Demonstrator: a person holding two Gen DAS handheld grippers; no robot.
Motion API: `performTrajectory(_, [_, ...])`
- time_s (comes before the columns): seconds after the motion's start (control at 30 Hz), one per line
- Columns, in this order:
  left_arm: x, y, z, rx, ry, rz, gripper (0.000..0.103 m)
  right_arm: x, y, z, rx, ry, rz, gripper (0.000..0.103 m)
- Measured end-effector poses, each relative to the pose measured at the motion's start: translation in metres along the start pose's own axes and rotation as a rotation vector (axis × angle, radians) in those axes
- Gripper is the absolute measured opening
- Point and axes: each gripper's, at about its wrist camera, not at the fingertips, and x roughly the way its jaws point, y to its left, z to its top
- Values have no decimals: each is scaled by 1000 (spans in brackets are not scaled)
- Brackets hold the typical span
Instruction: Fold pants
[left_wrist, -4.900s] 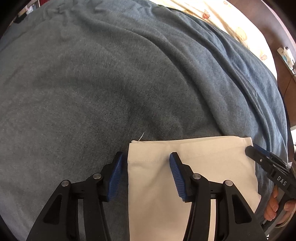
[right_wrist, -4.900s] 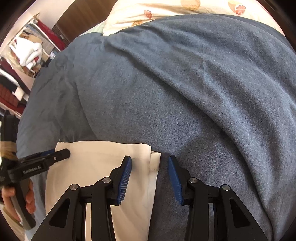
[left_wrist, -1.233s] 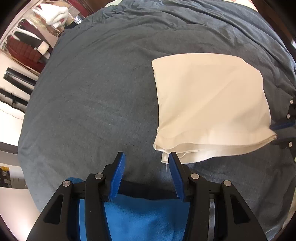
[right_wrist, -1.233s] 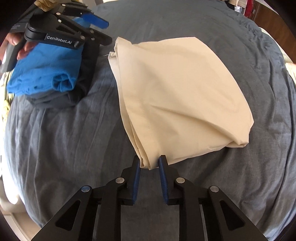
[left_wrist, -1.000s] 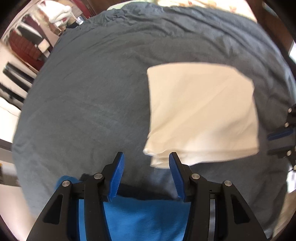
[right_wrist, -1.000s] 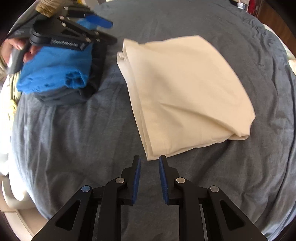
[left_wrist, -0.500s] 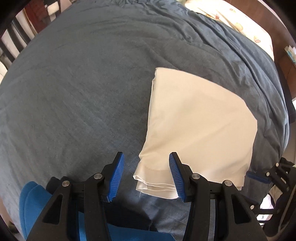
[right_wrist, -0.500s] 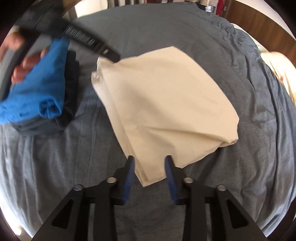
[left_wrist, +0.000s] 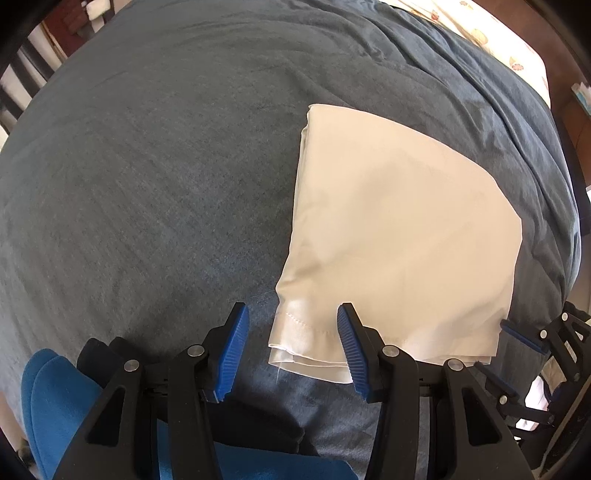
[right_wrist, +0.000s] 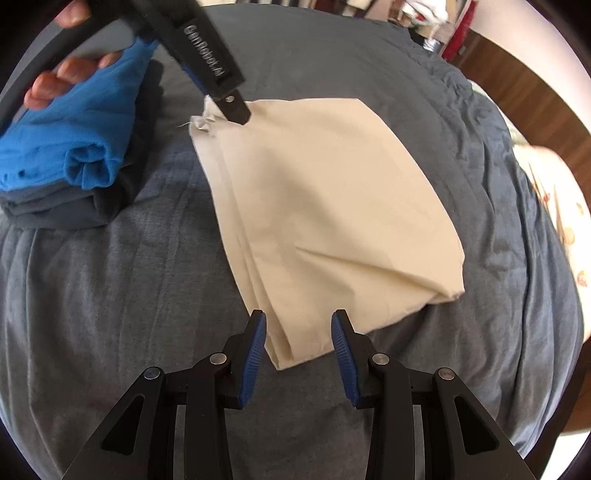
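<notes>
Pants (right_wrist: 321, 206) look basically folded already, a compact cream rectangle flat on the gray bedspread (left_wrist: 147, 166), and your left gripper (left_wrist: 291, 347) and right gripper (right_wrist: 298, 345) both gape over near corners, so probably just stacking left.

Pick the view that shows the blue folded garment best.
The right wrist view: the blue folded garment shows whole on a dark folded garment, its rolled edge facing the camera. In the left wrist view only a cropped blue patch shows behind the left gripper.
</notes>
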Motion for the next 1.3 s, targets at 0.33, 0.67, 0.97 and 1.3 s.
performTrajectory(0.33, [5, -1, -5, 1, 37, -56, 7, 12, -4, -5, 8, 45, -17, 23])
performTrajectory(0.67, [0, -7, -11, 18, 41, 17, 6, 11, -16, -12, 35, 97, 93, 7])
performTrajectory(0.97, [6, -8, -10, 42, 65, 77, 10, 14, -8, -19, 87, 195, 236, 4])
performTrajectory(1.3, [-44, -27, -12, 118, -19, 172, 58, -27, -70, -18, 273, 127, 257, 34])
